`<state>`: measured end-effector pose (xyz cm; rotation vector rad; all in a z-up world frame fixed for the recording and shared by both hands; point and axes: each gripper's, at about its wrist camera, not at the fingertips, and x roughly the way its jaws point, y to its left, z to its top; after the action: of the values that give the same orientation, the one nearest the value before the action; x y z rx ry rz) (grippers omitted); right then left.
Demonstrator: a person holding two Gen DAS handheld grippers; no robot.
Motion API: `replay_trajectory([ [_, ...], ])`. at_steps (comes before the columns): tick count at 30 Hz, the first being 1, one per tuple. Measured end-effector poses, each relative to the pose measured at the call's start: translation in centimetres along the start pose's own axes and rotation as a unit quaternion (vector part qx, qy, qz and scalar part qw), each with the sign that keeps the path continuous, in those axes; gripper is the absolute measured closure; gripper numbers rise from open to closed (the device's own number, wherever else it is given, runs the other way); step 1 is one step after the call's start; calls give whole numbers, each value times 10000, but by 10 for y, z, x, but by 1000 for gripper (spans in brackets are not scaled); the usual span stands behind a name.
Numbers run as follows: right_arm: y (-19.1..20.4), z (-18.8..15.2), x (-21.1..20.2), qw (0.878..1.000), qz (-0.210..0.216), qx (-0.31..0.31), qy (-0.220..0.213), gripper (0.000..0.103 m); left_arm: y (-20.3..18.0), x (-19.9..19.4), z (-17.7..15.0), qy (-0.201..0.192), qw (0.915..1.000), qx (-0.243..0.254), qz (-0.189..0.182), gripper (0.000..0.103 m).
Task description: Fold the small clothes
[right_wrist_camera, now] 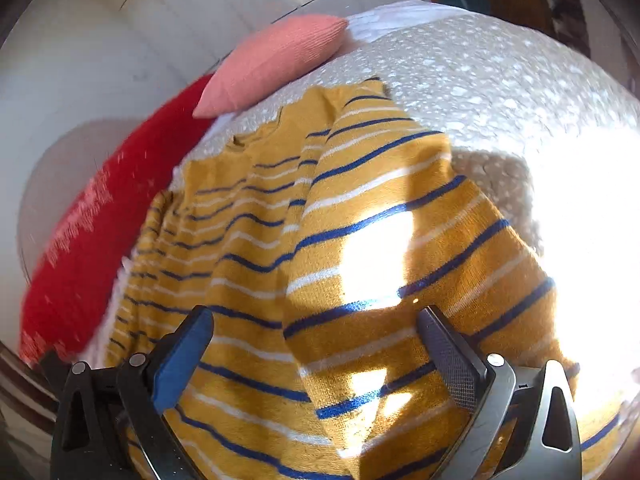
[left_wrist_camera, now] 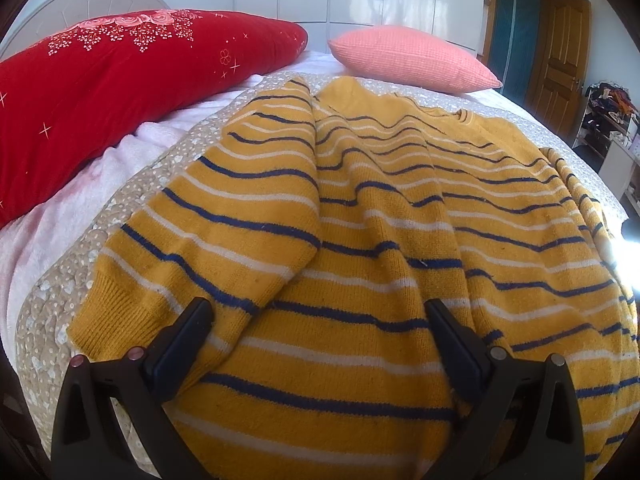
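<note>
Striped sweater (left_wrist_camera: 380,240) fills centre frame on the bed (left_wrist_camera: 132,184). Left gripper (left_wrist_camera: 318,312) & right gripper (right_wrist_camera: 316,320) both wide open, gripping nothing, low over the knit.

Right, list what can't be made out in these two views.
- Sweater hem: left wrist view, cut off by the bottom edge and the fingers.
- Right sleeve cuff: right wrist view, washed out by sun glare.
- Red pillow pattern: right wrist view, blurred.
- Rack clutter: left wrist view, too small.

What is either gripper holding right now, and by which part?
Nothing. The left gripper and right gripper are both open above the striped sweater, gripping no part of it.
</note>
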<state>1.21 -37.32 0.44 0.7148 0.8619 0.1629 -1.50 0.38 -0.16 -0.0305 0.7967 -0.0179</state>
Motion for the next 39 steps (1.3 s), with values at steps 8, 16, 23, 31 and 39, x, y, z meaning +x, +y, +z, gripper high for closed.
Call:
replay_trajectory([
  [8,14,-10,14,9962,-632,-592,-85,0,0,0,1,53,10000,37,27,0],
  [16,16,-19,-24,9932,-796,-497,-690,0,22,-38,10,207,9993,-199,-259,1],
  [23,17,-48,-93,9870,-478,-648,-1391,0,84,-76,10,36,9972,-725,173,1],
  [31,-3,-72,-101,9946,-480,-394,-834,0,108,-33,25,404,9968,-623,286,1],
  [39,-4,-79,-110,9916,-812,-592,-812,0,117,-12,30,782,9942,-711,-186,92],
])
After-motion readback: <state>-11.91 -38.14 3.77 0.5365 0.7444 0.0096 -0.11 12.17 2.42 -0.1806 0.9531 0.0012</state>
